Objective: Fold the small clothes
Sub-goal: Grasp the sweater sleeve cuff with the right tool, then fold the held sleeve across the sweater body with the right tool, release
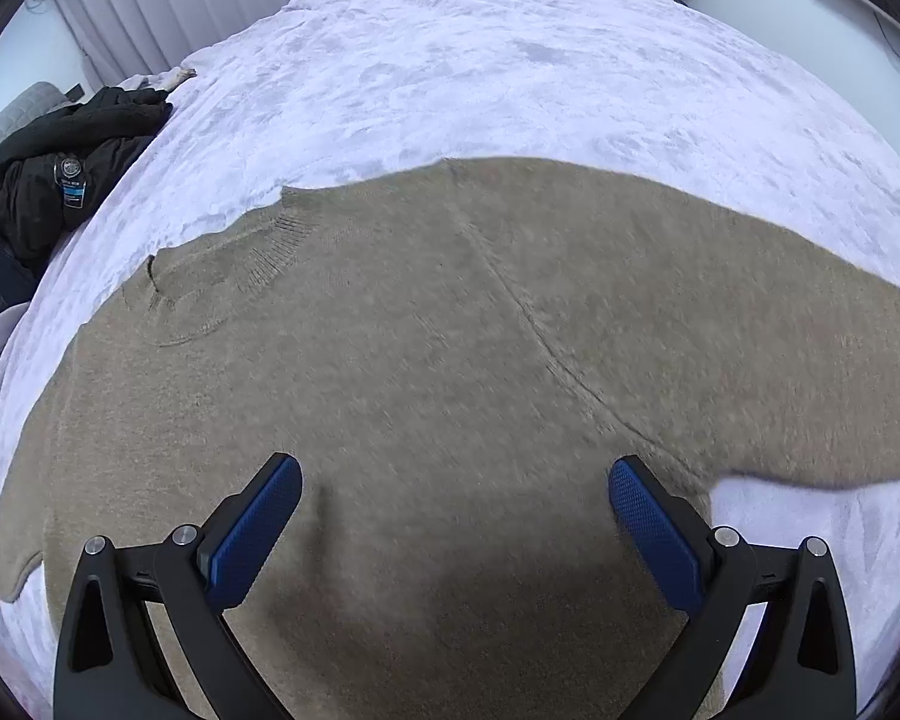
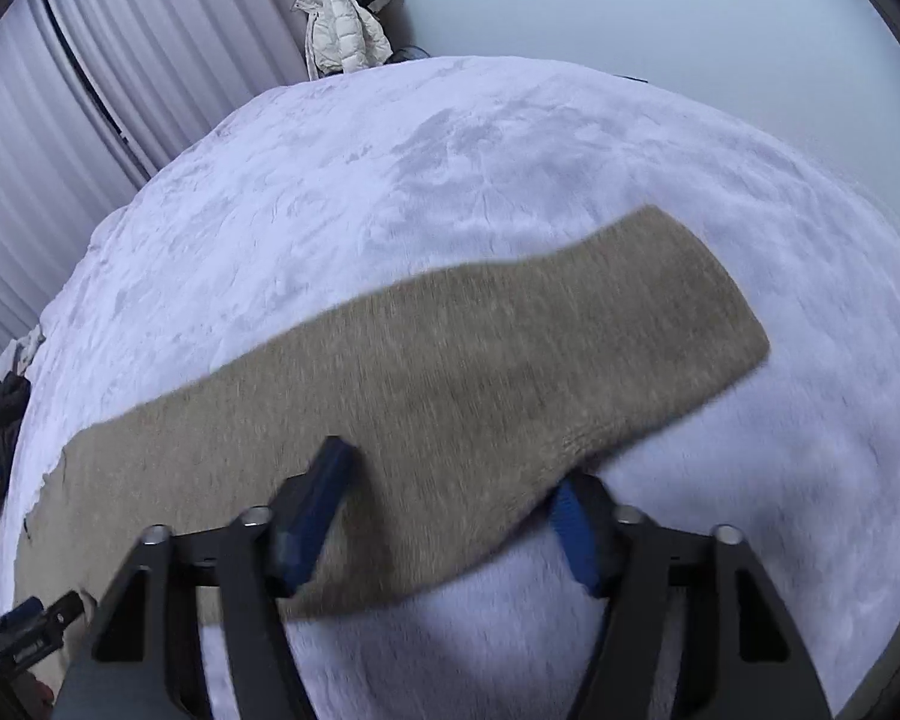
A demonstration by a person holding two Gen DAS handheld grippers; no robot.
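A soft tan knitted sweater [image 1: 426, 360] lies flat on the fluffy pale purple blanket [image 1: 510, 72]. The left gripper [image 1: 455, 483] hangs wide open over its body, holding nothing. At three o'clock, the right gripper [image 2: 450, 492] has the sleeve [image 2: 510, 354] between its blue pads [image 2: 321, 498]; I cannot tell if they pinch it.
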